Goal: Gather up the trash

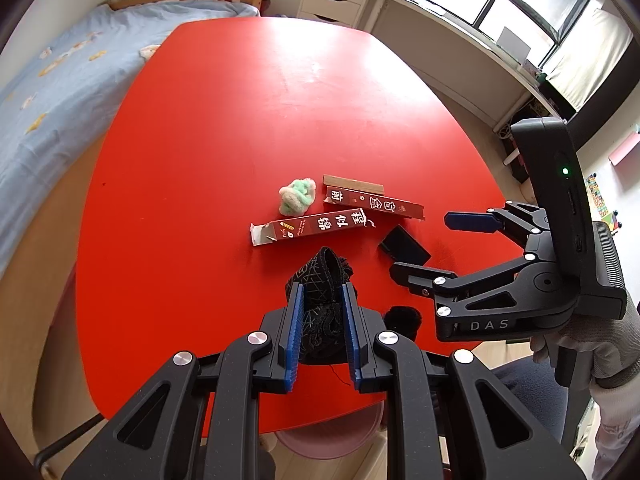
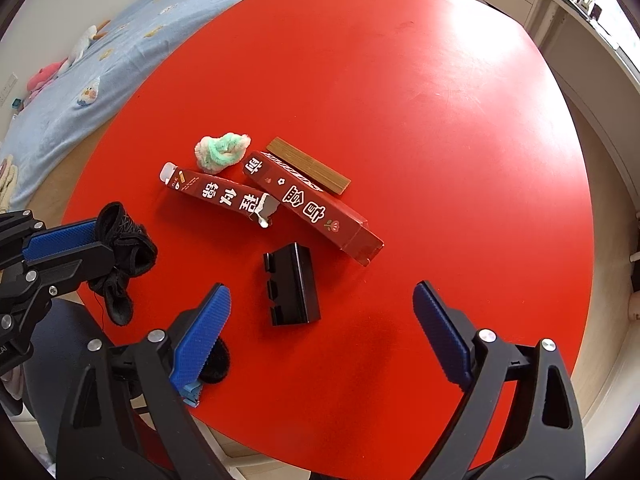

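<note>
Clutter is lying near the middle of the glossy red table in the left wrist view: a fluffy green-and-cream knitted lump, a thin tan wooden slat, two long dark-red cardboard boxes with white characters, one of them torn open at its end, and a small black plastic block. The left gripper is pinching a crumpled black fabric piece with a pale line pattern between its blue ribbed pads, jaws narrow, the cloth bulging out ahead of the fingers above the tabletop. At the right, the right gripper is hanging over the black block with its jaws spread wide and nothing between them, carried by a white-gloved hand. A round black fuzzy thing is sitting just beside the left fingers.

In the right wrist view, the right gripper is pointing down at the table, its jaws standing wide apart and empty, with the black block lying between and slightly beyond the fingertips, untouched. The torn red box and the whole one are lying just past it, the slat and the knitted lump behind them. At the left edge the left gripper is gripping the black fabric, which is dangling off the table's near rim.
</note>
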Demonstrator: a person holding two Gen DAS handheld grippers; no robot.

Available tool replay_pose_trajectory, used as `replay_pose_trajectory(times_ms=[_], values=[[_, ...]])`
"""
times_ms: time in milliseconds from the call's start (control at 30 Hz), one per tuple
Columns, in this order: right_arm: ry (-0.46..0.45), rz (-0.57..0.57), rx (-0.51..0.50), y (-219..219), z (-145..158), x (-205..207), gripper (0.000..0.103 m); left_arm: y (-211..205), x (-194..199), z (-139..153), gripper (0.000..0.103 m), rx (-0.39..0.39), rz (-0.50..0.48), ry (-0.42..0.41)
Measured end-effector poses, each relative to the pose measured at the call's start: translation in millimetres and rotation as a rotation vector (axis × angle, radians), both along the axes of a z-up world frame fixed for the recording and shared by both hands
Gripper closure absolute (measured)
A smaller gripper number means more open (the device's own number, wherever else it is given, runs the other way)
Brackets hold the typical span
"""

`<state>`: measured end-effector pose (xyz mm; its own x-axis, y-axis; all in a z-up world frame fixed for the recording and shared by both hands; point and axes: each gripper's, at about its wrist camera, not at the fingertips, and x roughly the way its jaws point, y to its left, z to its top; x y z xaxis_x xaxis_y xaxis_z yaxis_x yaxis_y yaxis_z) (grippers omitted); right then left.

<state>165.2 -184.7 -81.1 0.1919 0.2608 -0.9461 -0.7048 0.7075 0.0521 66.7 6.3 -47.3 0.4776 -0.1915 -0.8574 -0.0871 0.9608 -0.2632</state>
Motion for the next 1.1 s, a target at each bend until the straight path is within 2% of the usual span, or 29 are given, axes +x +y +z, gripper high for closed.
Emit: replay_pose_trajectory(times_ms=[67,133,233,333,367,767,1100], values=[[-0.002,0.015,-0.02,3,-3,-1,0.04,0,0,0,0.084,0.0,0.0,0.0],[-0.008,0.027,-0.027,4,-4,-4,0.044,0,0,0,0.084,0.0,0.0,0.0],[-0.02,0.036,-0.033,6,-3,-5,0.055,0,0,0,0.084,0.0,-0.001,0.0],[-0.022,0.05,-0.034,6,-1,-6,0.069,0,0,-1,0.084,-0.001,-0.002,0.001],[-0.023,0.054,-0.032,5,-1,-6,0.078,0,0,-1,0.084,-0.002,-0.002,0.001],[-0.023,0.03,0.012,-6,4,-8,0.079,-2,-2,-1,0.084,0.0,-0.008,-0.004],[-0.06,0.007,0.096,-24,39,-20,0.079,-11,-10,13,0.085,0.03,-0.038,-0.035]])
